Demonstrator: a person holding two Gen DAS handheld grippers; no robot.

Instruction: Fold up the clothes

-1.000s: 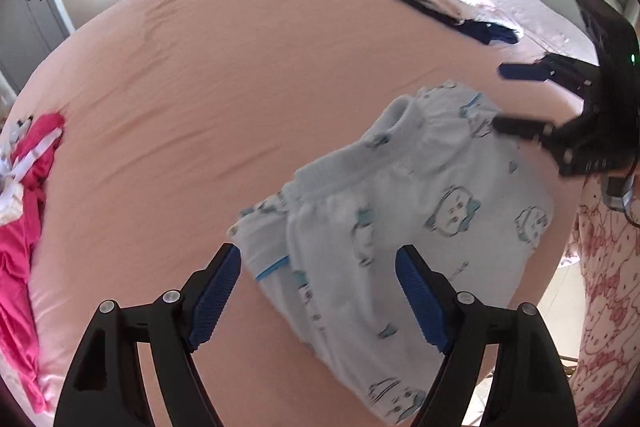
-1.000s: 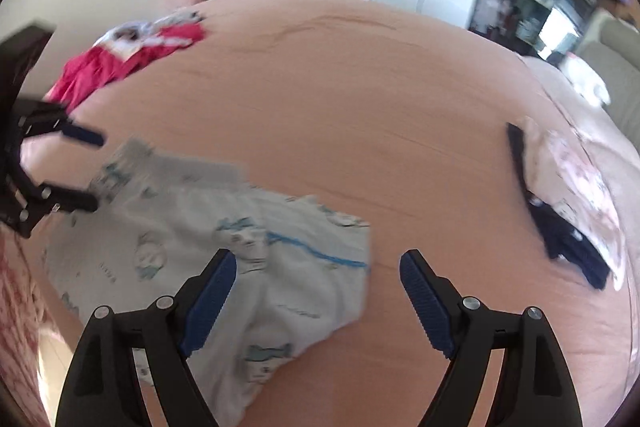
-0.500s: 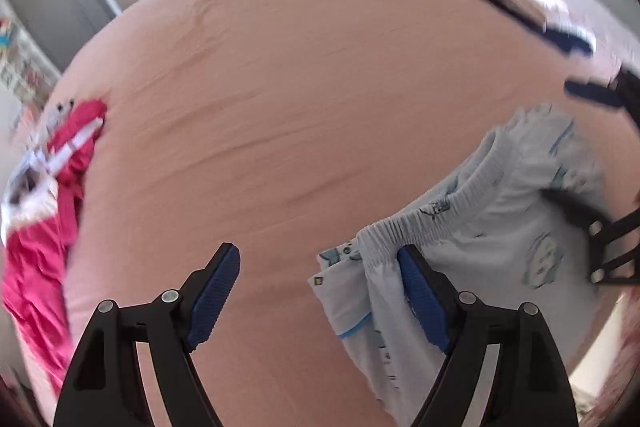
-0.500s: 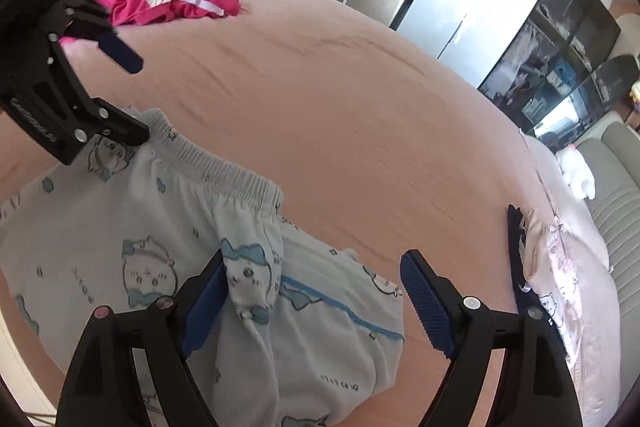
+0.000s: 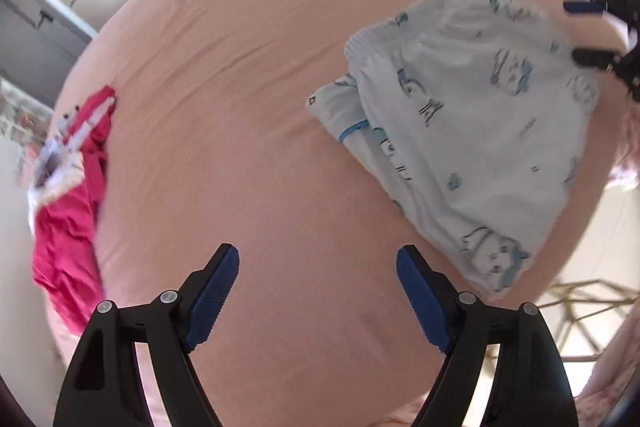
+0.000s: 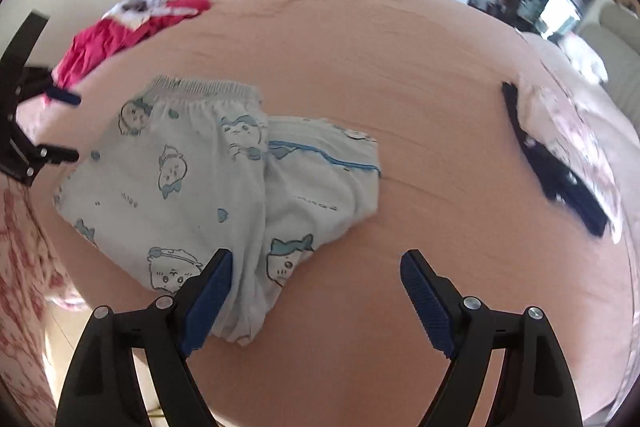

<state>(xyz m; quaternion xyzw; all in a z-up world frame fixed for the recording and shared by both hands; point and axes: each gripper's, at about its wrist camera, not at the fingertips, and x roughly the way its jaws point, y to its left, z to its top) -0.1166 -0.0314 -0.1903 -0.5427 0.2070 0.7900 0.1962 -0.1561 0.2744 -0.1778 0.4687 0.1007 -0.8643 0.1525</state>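
At the far left of the peach-pink bed (image 5: 248, 75), a crumpled red garment (image 5: 68, 227) lies near the edge, mixed with some white cloth. The left tool (image 5: 318, 291) hangs over bare sheet with its jaws spread wide and nothing between them, released. To its right lie the pale blue printed shorts (image 5: 472, 131), the piece to be folded, flat near the bed's near edge, with the elastic waistband toward the middle of the bed and a second layer with a blue stripe showing beneath. In the right wrist view the right tool (image 6: 316, 287) is also released, jaws wide apart; its left finger sits over the lower hem of the shorts (image 6: 208, 183) without pinching it. Further right, well apart from the shorts, a dark navy garment (image 6: 556, 171) rests beside pale floral bedding (image 6: 576, 131).
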